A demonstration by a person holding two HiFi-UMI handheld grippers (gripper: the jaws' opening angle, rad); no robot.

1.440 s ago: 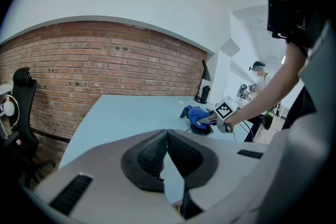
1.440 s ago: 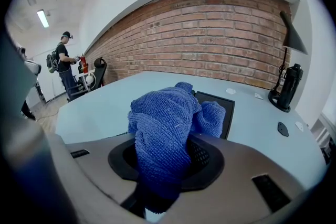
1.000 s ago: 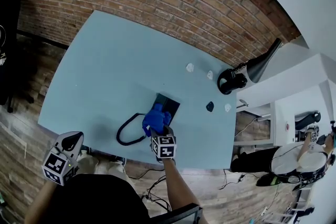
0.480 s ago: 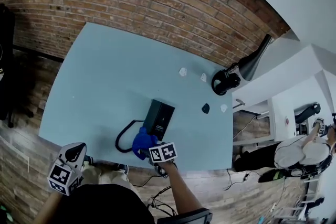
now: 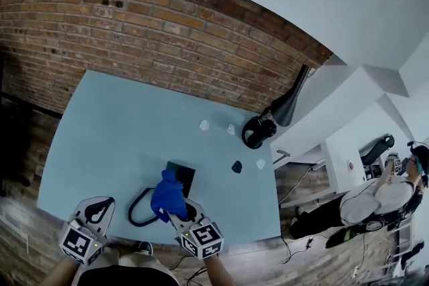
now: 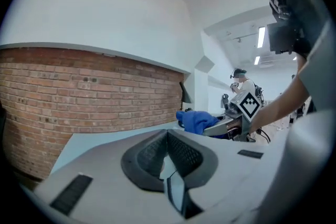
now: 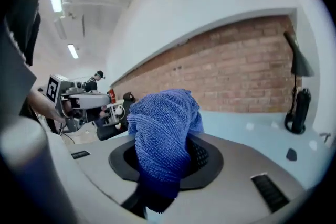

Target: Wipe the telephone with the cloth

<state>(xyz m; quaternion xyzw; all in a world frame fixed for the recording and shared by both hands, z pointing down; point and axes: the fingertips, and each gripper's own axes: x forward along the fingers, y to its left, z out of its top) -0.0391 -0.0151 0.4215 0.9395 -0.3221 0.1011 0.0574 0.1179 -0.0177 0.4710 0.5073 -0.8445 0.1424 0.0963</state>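
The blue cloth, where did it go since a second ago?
The cloth, shut in the right gripper, slid back off the telephone toward the person. Then it came forward again. In the head view it now covers the telephone's near end. The left gripper stayed shut and empty by the table edge. The telephone and its cord kept their place.

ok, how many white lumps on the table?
3. Two white lumps side by side beyond the telephone; a third near the table's right edge. The cloth could hide more.
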